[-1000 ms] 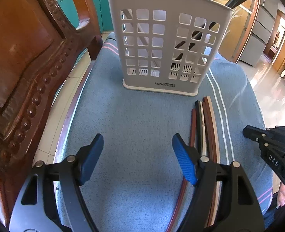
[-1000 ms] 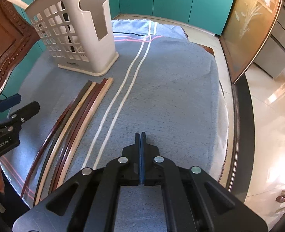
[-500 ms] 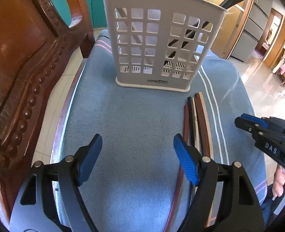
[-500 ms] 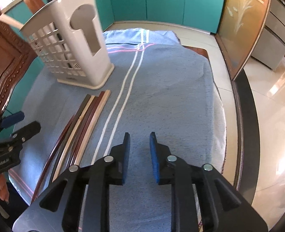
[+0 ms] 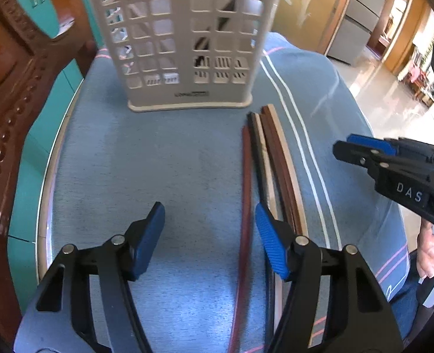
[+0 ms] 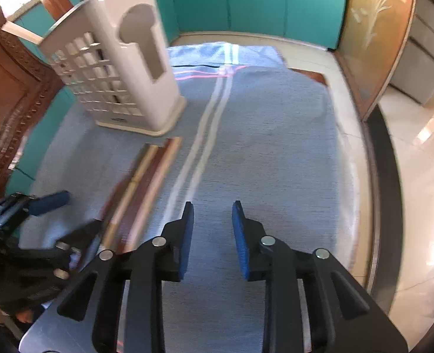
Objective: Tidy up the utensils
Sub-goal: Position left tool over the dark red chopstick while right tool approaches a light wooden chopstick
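Note:
Several chopsticks (image 5: 268, 158) in brown, black and tan lie side by side on the blue cloth (image 5: 170, 158), their far tips just short of a cream slotted utensil holder (image 5: 184, 41). My left gripper (image 5: 209, 226) is open low over the cloth, its right finger over the chopsticks' near part. My right gripper (image 6: 212, 232) is open and empty above the cloth, right of the chopsticks (image 6: 146, 182). The holder (image 6: 114, 73) stands upright at the far left in the right wrist view. The left gripper (image 6: 52, 214) shows blurred there; the right gripper (image 5: 364, 150) shows at the right in the left wrist view.
A carved wooden chair back (image 5: 8, 94) rises at the left edge of the table. White stripes (image 6: 208, 135) run along the cloth right of the chopsticks. Teal cabinets (image 6: 246, 0) stand behind; the table's rim (image 6: 375, 176) and shiny floor lie to the right.
My right gripper has opened from shut and moved forward. My left gripper has shifted right and forward, so its right finger now hangs over the chopsticks.

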`<act>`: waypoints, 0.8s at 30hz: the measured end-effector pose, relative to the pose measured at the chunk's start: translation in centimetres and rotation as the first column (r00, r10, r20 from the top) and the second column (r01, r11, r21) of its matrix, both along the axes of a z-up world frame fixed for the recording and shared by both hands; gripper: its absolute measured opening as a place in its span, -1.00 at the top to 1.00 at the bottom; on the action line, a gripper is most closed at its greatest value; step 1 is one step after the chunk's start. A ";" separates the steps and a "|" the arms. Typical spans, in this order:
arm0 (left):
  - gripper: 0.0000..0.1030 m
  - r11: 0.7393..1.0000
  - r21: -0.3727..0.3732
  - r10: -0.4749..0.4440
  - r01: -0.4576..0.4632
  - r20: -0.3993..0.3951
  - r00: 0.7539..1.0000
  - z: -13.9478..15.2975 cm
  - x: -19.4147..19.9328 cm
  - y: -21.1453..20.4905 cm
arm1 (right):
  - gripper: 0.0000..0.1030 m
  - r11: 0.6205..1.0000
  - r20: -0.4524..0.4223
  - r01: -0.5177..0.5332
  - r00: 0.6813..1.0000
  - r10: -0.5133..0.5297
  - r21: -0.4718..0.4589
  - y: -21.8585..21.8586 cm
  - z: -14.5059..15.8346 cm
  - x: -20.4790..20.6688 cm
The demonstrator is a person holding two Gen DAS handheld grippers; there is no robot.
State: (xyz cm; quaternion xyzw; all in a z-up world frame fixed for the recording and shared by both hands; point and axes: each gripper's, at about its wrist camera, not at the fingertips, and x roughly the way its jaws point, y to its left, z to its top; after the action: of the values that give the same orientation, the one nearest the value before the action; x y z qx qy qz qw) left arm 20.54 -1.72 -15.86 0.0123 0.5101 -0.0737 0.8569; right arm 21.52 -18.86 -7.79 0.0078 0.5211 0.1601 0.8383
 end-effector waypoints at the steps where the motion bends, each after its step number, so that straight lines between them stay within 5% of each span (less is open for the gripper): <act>1: -0.22 1.000 0.013 -0.005 0.005 -0.005 1.000 -0.2 0.0 -0.2 | 0.47 0.999 -0.003 -0.012 1.000 0.013 0.031 0.4 0.0 0.1; 6: 0.17 0.998 0.040 0.039 -0.039 -0.006 0.999 -0.6 0.2 0.2 | 0.47 0.998 -0.007 -0.024 1.000 0.025 0.056 2.9 -0.8 1.1; 15: -0.04 0.998 0.042 0.047 -0.047 -0.006 0.999 -0.6 -0.3 2.0 | 0.67 0.995 -0.021 -0.100 0.995 0.100 0.005 5.1 -1.1 0.9; 20: -0.19 0.996 0.060 0.060 -0.059 -0.005 0.998 -0.7 -0.1 2.3 | 0.68 0.967 -0.003 -0.170 0.985 0.173 -0.190 5.2 -1.3 -0.3; 24: -0.21 0.996 0.059 0.063 -0.062 -0.006 0.998 -0.8 -0.3 2.6 | 0.67 0.977 0.011 -0.133 0.990 0.137 -0.168 3.9 -1.5 -0.2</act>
State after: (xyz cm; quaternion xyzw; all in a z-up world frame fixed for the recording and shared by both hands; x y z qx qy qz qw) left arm 20.21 0.87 -16.62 0.0214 0.5154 -0.0318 0.8561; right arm 21.33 -15.00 -9.25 -0.0999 0.5225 0.1725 0.8290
